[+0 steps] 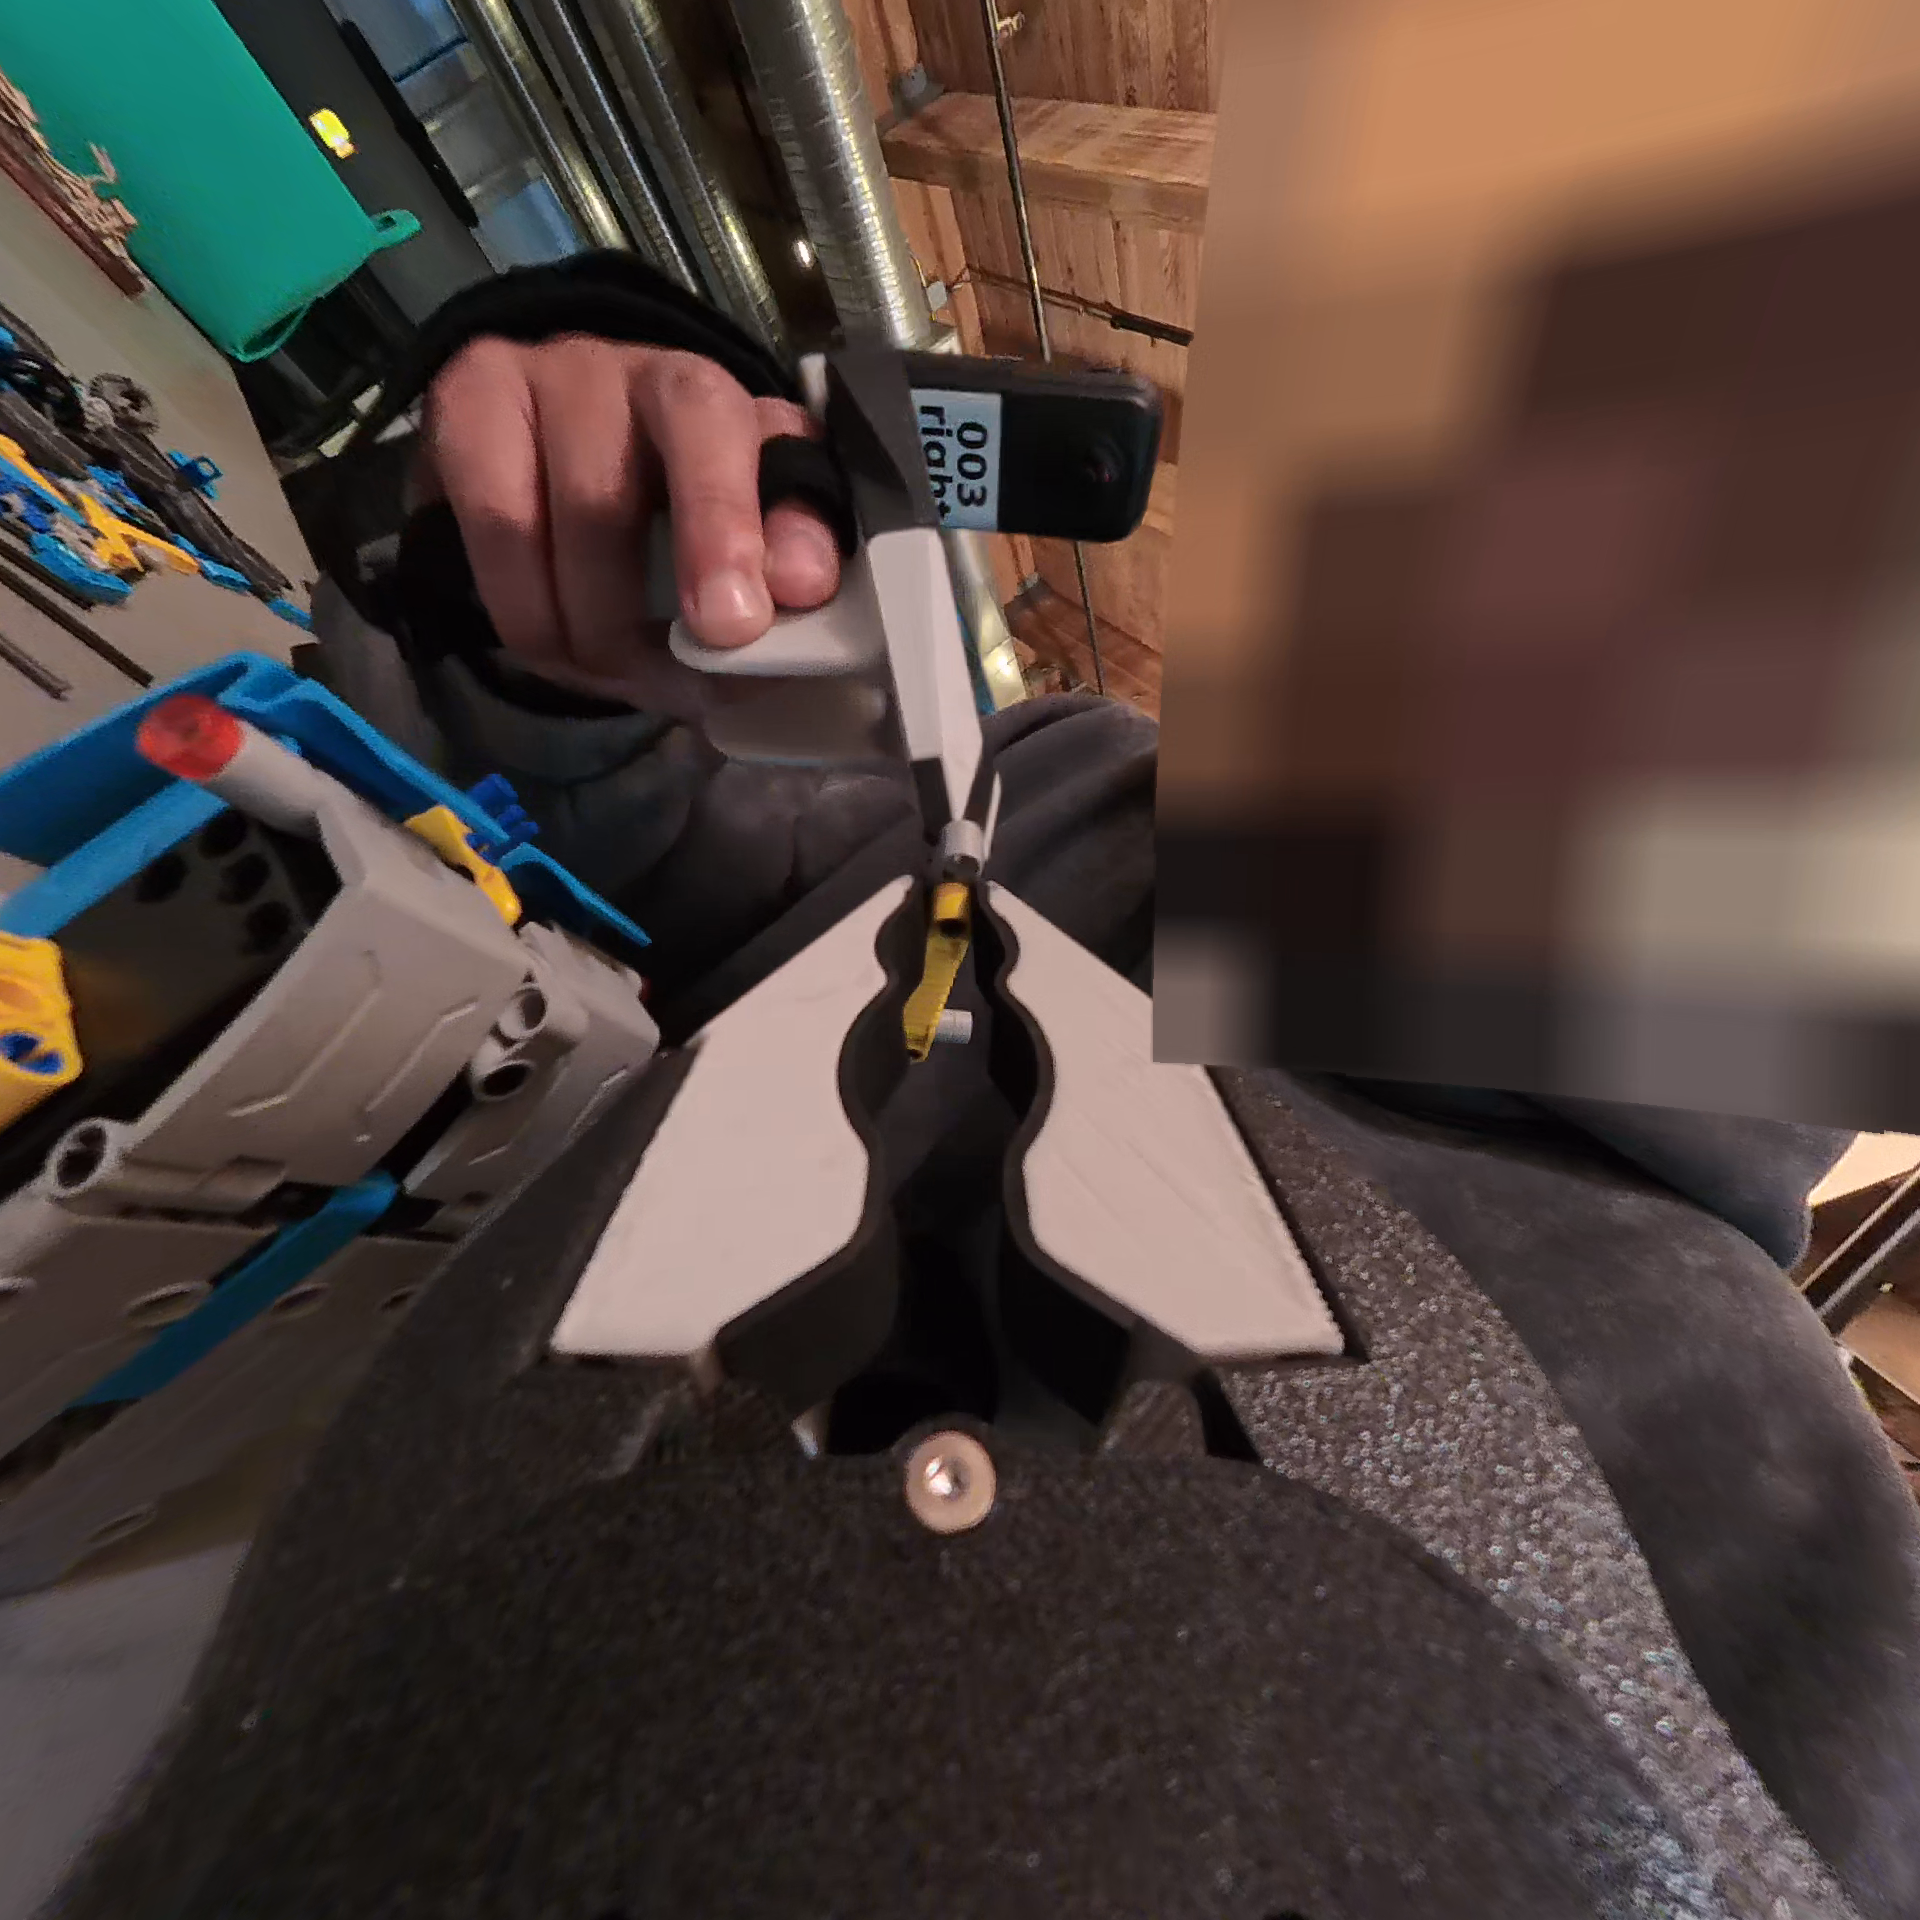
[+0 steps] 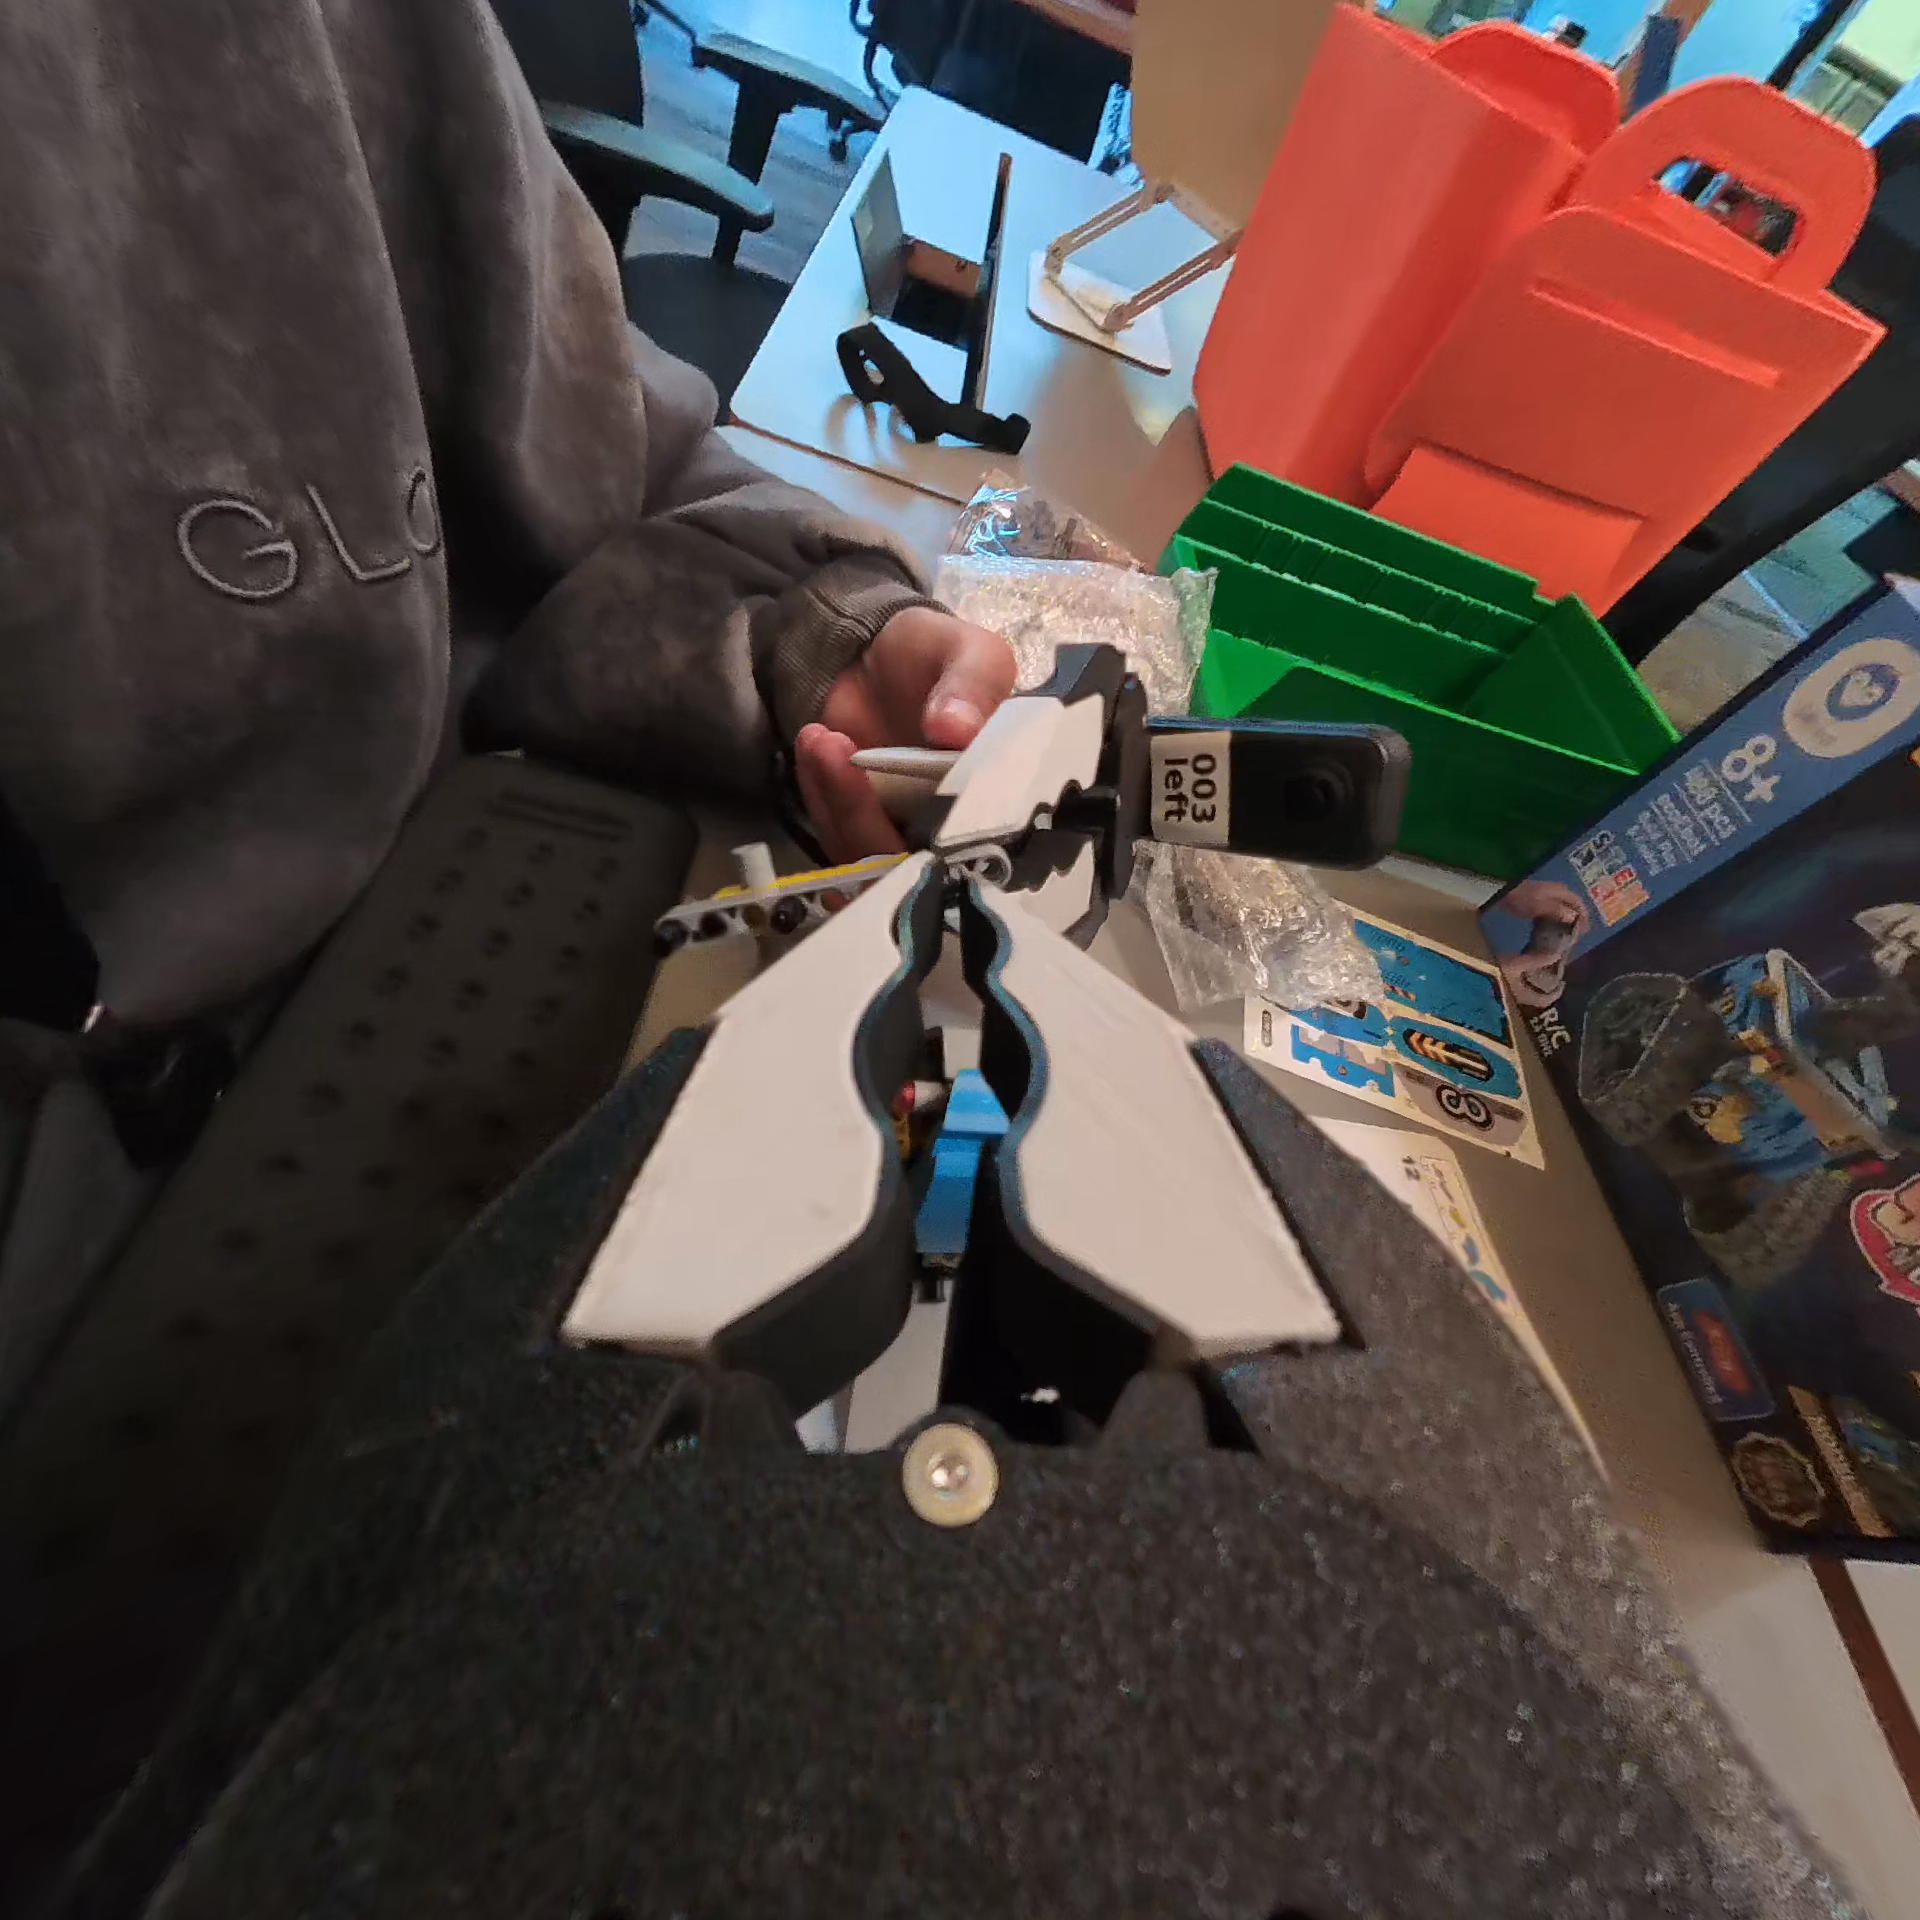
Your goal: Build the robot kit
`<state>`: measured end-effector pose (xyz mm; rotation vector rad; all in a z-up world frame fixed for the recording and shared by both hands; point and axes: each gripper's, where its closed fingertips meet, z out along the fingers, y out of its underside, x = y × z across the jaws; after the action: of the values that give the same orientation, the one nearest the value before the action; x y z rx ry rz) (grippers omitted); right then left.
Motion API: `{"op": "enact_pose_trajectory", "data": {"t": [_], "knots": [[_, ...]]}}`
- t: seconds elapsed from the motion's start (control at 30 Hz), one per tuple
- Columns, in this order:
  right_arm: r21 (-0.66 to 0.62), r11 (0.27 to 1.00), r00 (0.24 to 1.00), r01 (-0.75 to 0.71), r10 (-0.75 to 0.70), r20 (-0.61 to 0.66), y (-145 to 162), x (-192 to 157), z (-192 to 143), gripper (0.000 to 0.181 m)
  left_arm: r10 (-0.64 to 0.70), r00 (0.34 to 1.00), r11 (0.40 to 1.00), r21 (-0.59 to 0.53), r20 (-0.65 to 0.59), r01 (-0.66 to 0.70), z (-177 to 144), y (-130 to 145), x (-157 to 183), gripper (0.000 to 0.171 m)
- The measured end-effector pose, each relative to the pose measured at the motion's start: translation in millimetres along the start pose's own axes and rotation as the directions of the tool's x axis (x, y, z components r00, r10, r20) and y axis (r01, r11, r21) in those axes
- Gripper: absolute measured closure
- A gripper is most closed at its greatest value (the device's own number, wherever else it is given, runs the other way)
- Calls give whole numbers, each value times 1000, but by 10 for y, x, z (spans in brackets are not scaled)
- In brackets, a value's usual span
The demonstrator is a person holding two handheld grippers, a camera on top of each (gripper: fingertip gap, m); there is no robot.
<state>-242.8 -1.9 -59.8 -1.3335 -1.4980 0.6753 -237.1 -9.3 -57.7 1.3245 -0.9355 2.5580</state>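
Orange bins (image 2: 1558, 343), green tray (image 2: 1434, 665), boxed kit (image 2: 1787, 1091) flank both tools

My left tongs (image 1: 948, 904) and right tongs (image 2: 940, 883) meet tip to tip, my sweatshirt (image 2: 260, 416) close behind. A grey-and-blue brick model (image 1: 291, 987) crowds my left; a green bin (image 2: 1455, 686), plastic bags (image 2: 1236, 935) and a boxed kit (image 2: 1766, 1091) block the table (image 2: 1122, 457) beyond.
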Motion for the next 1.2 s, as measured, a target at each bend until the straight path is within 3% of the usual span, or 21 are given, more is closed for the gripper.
{"op": "enact_pose_trajectory", "data": {"t": [0.07, 0.13, 0.27, 0.37, 0.47, 0.6, 0.7, 0.8, 0.87, 0.97, 1.0, 1.03, 1.1, 1.2], "knots": [[-10, 1000, 1000, 6, -5, 12, 2, 33, -10, 181, 30, 999, 999, 15, 20, -31, -3, -32, -3, 165], [46, 997, 998, -65, 64, 19, -8, 85, -13, 180, 153, 983, 988, 13, 99, -155, -22, -77, -5, 165], [155, 874, 887, -460, 444, 129, 116, 243, 7, 177, 441, 814, 894, -103, 377, -437, -131, -192, -123, 165], [208, 812, 837, -546, 514, 188, 138, 248, 9, 174, 508, 742, 855, -156, 436, -494, -151, -210, -126, 165], [199, 825, 849, -529, 510, 138, 191, 296, 19, 170, 503, 738, 855, -137, 450, -500, -179, -235, -153, 165], [188, 786, 808, -589, 572, 139, 286, 334, 36, 163, 459, 764, 877, -98, 453, -470, -221, -254, -217, 165], [170, 752, 769, -637, 602, 216, 304, 268, 66, 147, 447, 774, 878, -55, 448, -476, -242, -301, -193, 165], [233, 682, 720, -693, 638, 274, 216, 320, 9, 144, 457, 764, 866, -34, 456, -498, -274, -352, -146, 165], [168, 718, 732, -676, 626, 269, 256, 213, 107, 149, 467, 758, 857, -20, 455, -516, -264, -376, -113, 165], [201, 752, 778, -628, 600, 188, 223, 246, 160, 173, 468, 767, 857, -12, 438, -515, -228, -365, -93, 165], [205, 744, 771, -636, 606, 194, 215, 253, 154, 173, 475, 767, 852, -8, 431, -523, -220, -365, -76, 164], [193, 715, 739, -672, 631, 237, 209, 244, 142, 174, 491, 760, 843, -11, 426, -538, -208, -361, -61, 160], [248, 606, 653, -756, 670, 353, 134, 306, 32, 175, 513, 731, 819, 0, 450, -574, -219, -410, -50, 136], [269, 317, 412, -910, 600, 686, -74, 409, -329, 174, 518, 747, 810, 42, 417, -586, -239, -440, 53, 135]]}}
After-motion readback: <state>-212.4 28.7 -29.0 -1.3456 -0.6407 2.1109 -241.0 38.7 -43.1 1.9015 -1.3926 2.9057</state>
